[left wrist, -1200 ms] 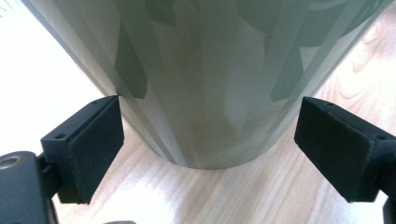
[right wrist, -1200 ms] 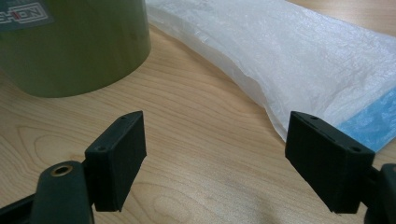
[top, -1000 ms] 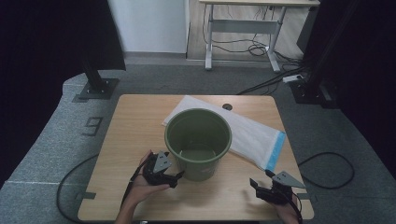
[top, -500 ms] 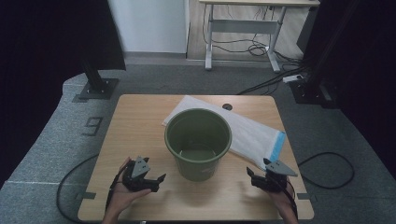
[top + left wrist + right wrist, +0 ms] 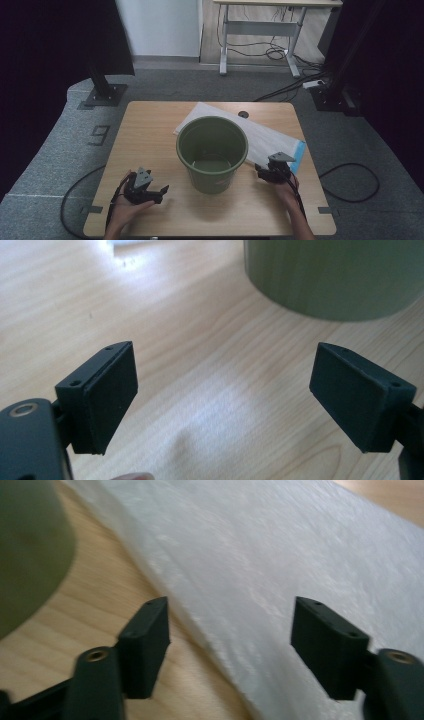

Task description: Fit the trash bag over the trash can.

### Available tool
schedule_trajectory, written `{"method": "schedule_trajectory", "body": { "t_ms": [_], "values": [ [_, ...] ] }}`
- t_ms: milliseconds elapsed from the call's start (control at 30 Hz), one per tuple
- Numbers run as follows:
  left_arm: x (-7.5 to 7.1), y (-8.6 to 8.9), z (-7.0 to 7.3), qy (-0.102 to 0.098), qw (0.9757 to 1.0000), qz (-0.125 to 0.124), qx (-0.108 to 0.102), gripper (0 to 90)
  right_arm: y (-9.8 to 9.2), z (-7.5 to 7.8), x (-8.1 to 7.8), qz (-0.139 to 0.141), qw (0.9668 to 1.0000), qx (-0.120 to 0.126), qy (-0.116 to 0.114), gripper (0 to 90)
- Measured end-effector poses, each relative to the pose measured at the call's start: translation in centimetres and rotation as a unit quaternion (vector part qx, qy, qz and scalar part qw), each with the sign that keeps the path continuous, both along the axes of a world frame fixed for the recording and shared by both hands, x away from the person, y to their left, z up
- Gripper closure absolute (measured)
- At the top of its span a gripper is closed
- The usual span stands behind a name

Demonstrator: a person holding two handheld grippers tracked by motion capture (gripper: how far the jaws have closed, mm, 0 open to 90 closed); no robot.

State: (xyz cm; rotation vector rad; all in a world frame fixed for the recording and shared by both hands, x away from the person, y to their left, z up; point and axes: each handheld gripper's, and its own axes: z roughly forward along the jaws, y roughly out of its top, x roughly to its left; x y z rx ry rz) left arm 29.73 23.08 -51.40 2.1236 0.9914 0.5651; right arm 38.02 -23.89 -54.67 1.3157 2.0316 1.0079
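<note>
A green bucket (image 5: 212, 152) stands upright in the middle of the wooden table (image 5: 150, 130). Behind it and to its right lies a flat white bag (image 5: 272, 139) with a blue end. My left gripper (image 5: 159, 192) rests low near the front left, its tips toward the bucket. In the left gripper view it (image 5: 222, 395) is open over bare wood, with the bucket's wall (image 5: 335, 275) ahead. My right gripper (image 5: 264, 169) is just right of the bucket, at the bag's near edge. Its (image 5: 230, 640) jaws have just been closing; they stand open, the bag's edge (image 5: 280, 555) running between them untouched.
A small dark hole (image 5: 243, 114) is set in the tabletop at the back. Cables (image 5: 350, 180) trail over the grey floor on both sides. A white desk frame (image 5: 260, 30) stands beyond the table, and a black stand base (image 5: 102, 92) sits at the back left.
My left gripper has drawn away from the bucket, leftward and toward the front edge. My right gripper has moved forward and left, up to the bag's edge beside the bucket.
</note>
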Motion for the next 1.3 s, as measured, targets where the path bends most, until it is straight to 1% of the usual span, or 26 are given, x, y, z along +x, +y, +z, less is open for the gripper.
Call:
{"method": "schedule_trajectory", "body": {
  "t_ms": [100,133,167,233,267,300,333,367,400,500,567,600,667,700,733,767,900,933,1000,1100,1133,1167,1200,1233,1300],
  "values": [
    [-0.2,0.3,-0.3,0.006,1.0000,0.005,0.000,11.7,-0.6,-0.4,0.5,-0.012,0.9995,0.016,0.022,42.5],
    [-0.2,0.4,-0.2,0.005,1.0000,0.007,-0.001,11.8,-0.7,-0.5,0.5,-0.013,0.9994,0.019,0.028,46.1],
    [-0.3,0.5,-0.1,0.004,1.0000,0.008,-0.003,11.8,-0.8,-0.6,0.6,-0.007,0.9992,0.018,0.036,49.5],
    [-0.3,0.6,0.1,0.004,0.9999,0.010,-0.009,11.8,-0.6,-0.6,0.3,0.000,0.9994,0.006,0.034,56.7],
    [-0.3,0.6,0.1,0.004,0.9999,0.010,-0.009,11.8,-0.6,-0.6,0.3,0.000,0.9994,0.006,0.034,56.7],
    [-0.4,0.7,0.2,0.002,0.9999,0.014,-0.010,11.8,-0.7,-0.6,-0.1,0.009,0.9995,0.004,0.030,63.9],
    [-0.4,0.8,0.3,0.002,0.9998,0.015,-0.011,11.8,-0.8,-0.6,-0.2,0.010,0.9995,0.003,0.029,66.9],
    [-0.4,0.8,0.3,0.002,0.9998,0.015,-0.011,11.8,-0.8,-0.6,-0.2,0.010,0.9995,0.003,0.029,66.9],
    [-0.3,1.0,0.4,0.002,0.9997,0.018,-0.012,11.9,-1.3,-0.6,-0.6,0.013,0.9995,0.004,0.027,76.3],
    [-0.2,1.1,0.6,0.004,0.9997,0.022,-0.011,12.0,-1.9,-0.5,-1.0,0.012,0.9992,0.007,0.037,87.5],
    [-0.1,1.3,0.9,0.007,0.9997,0.024,-0.008,12.0,-2.1,-0.4,-1.2,0.011,0.9991,0.007,0.039,88.2],
    [0.1,1.5,1.1,0.007,0.9995,0.027,-0.013,12.0,-2.7,-0.4,-2.3,0.011,0.9991,0.010,0.041,88.7],
    [0.2,1.8,1.4,0.007,0.9994,0.029,-0.019,12.1,-3.4,-0.2,-3.3,0.012,0.9990,0.018,0.039,88.8],
    [0.3,1.8,1.4,0.007,0.9993,0.030,-0.021,12.5,-3.8,0.0,-3.9,0.014,0.9988,0.028,0.039,88.9],
    [0.4,1.9,1.5,0.008,0.9993,0.029,-0.021,12.5,-4.2,0.1,-4.4,0.013,0.9986,0.034,0.039,88.9],
    [0.4,2.0,1.5,0.009,0.9994,0.029,-0.019,12.5,-4.8,0.3,-5.2,0.010,0.9985,0.037,0.039,88.9],
    [0.3,2.2,1.5,0.011,0.9993,0.029,-0.020,12.5,-6.3,0.5,-7.4,0.007,0.9983,0.035,0.046,88.9],
    [0.3,2.2,1.5,0.011,0.9993,0.029,-0.020,12.5,-6.3,0.5,-7.4,0.007,0.9983,0.035,0.046,88.9],
    [0.2,2.3,1.7,0.010,0.9993,0.027,-0.022,12.6,-7.1,0.8,-8.5,0.006,0.9983,0.033,0.047,88.9],
    [0.0,2.1,1.7,0.009,0.9995,0.024,-0.020,12.6,-6.9,0.8,-9.0,0.010,0.9985,0.022,0.048,88.1],
    [-0.1,2.1,1.7,0.010,0.9995,0.024,-0.018,12.6,-6.7,0.9,-9.0,0.011,0.9988,0.019,0.043,81.6],
    [-0.2,2.1,1.5,0.012,0.9995,0.025,-0.017,12.5,-6.1,1.2,-9.0,0.007,0.9996,0.015,0.024,67.6],
    [-0.2,2.1,1.5,0.012,0.9995,0.025,-0.017,12.6,-6.1,1.2,-9.0,0.007,0.9996,0.015,0.024,67.6],
    [-0.2,2.2,1.4,0.015,0.9995,0.025,-0.014,12.6,-4.3,2.1,-8.3,0.010,0.9998,0.009,-0.015,49.7],
    [-0.2,2.2,1.1,0.018,0.9994,0.027,-0.012,12.6,-2.6,2.5,-7.1,0.031,0.9992,0.009,-0.022,42.4]
  ]
}}
